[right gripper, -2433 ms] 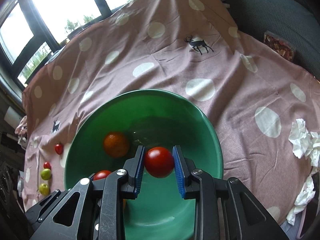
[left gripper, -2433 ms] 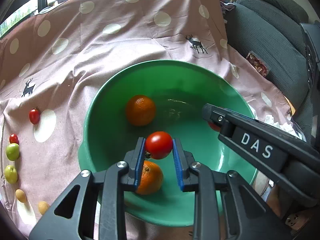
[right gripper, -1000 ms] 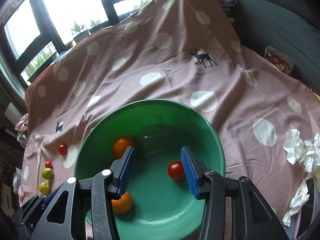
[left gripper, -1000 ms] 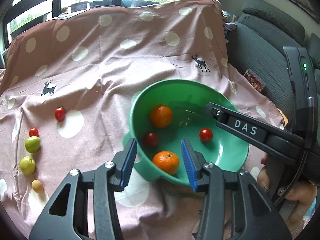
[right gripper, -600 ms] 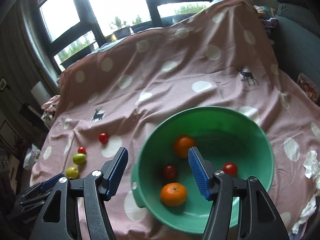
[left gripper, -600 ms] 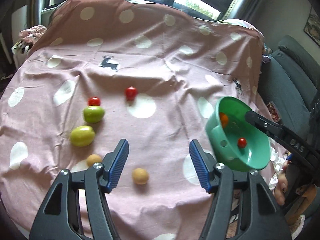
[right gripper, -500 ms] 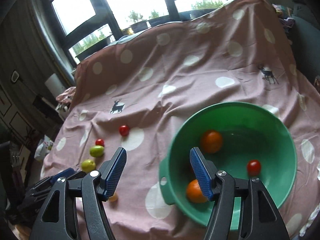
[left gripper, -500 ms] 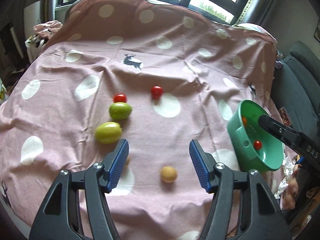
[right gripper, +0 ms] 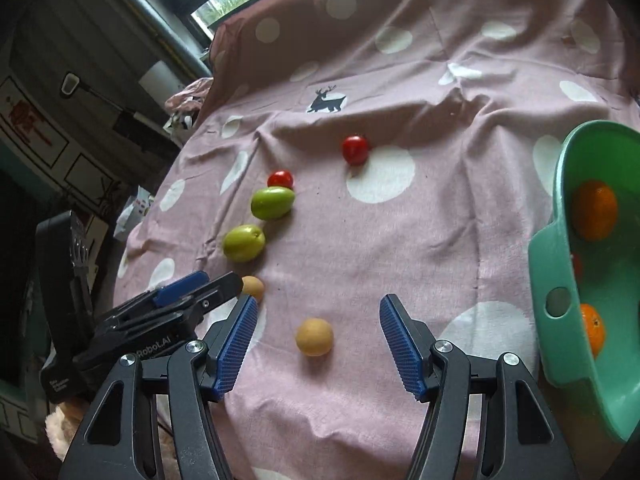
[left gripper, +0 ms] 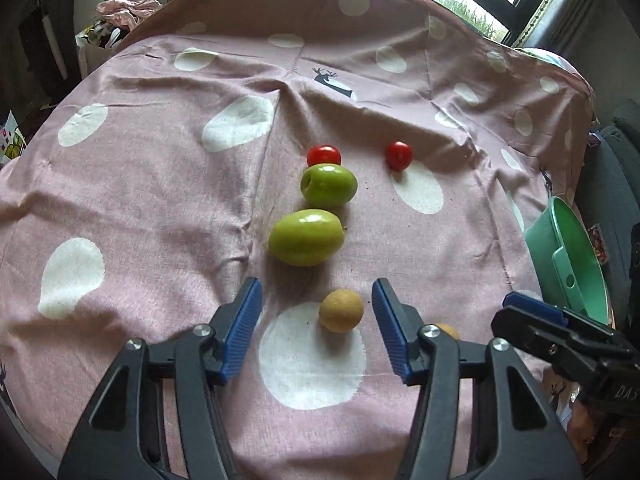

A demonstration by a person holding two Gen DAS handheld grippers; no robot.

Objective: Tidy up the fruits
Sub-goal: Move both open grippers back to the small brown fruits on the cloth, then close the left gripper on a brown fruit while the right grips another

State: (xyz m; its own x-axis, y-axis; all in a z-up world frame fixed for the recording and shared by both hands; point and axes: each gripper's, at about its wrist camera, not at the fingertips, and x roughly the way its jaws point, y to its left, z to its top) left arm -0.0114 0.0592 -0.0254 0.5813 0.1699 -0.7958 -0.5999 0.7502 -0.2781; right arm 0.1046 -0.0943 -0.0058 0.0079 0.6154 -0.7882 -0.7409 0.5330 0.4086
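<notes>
Hovering over the pink spotted cloth (left gripper: 160, 184): left gripper (left gripper: 318, 322) has its jaws apart, just been closing in, a small tan fruit (left gripper: 341, 311) between the pads (left gripper: 244, 330) but untouched. Right gripper (right gripper: 314, 344) stands wide, jaws narrowed slightly, a second tan fruit (right gripper: 314, 337) lying between the pads, also clear of them. Centre of the left view: two green fruits (left gripper: 306, 237) in a line, two cherry tomatoes (left gripper: 324, 155) behind them. Green bowl (right gripper: 554, 264) sits at the right edge of the right view with two oranges (right gripper: 594, 210) inside. Nothing gripped.
</notes>
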